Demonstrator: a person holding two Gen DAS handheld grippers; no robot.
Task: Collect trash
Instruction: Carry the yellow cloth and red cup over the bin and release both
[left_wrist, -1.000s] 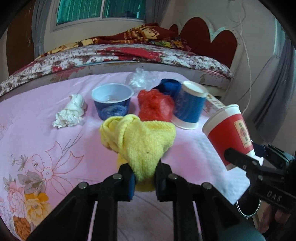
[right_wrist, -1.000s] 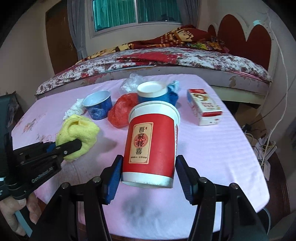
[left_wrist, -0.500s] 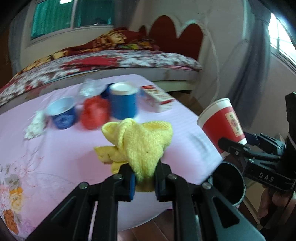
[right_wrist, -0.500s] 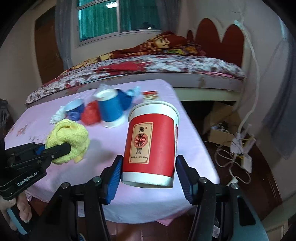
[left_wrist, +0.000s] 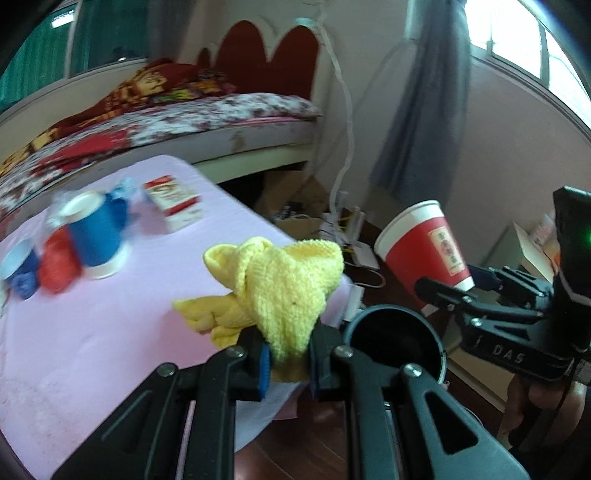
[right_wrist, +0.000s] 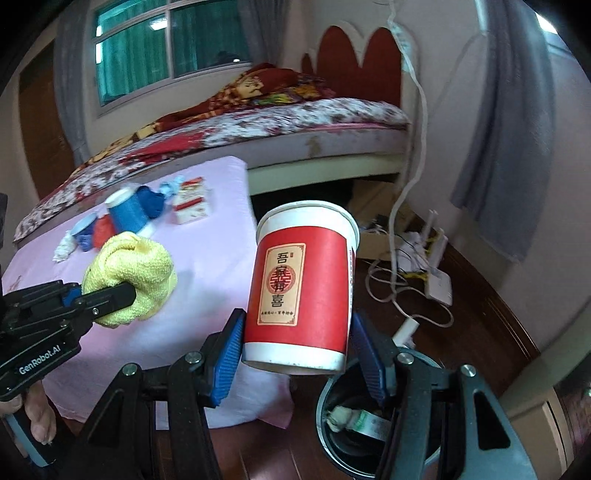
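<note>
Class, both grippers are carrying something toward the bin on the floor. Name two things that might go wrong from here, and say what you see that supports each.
1. The red paper cup is tilted and only its lower part sits between the right gripper pads, not squarely over the bin; it may fall outside.
2. The yellow knitted cloth, pinched by the left gripper, hangs loosely and might drape over the bin's rim.

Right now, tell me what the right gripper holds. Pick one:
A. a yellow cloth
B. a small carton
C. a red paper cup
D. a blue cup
C: the right gripper has its blue pads pressed on both sides of the red paper cup, while the yellow cloth sits in the left gripper.
</note>
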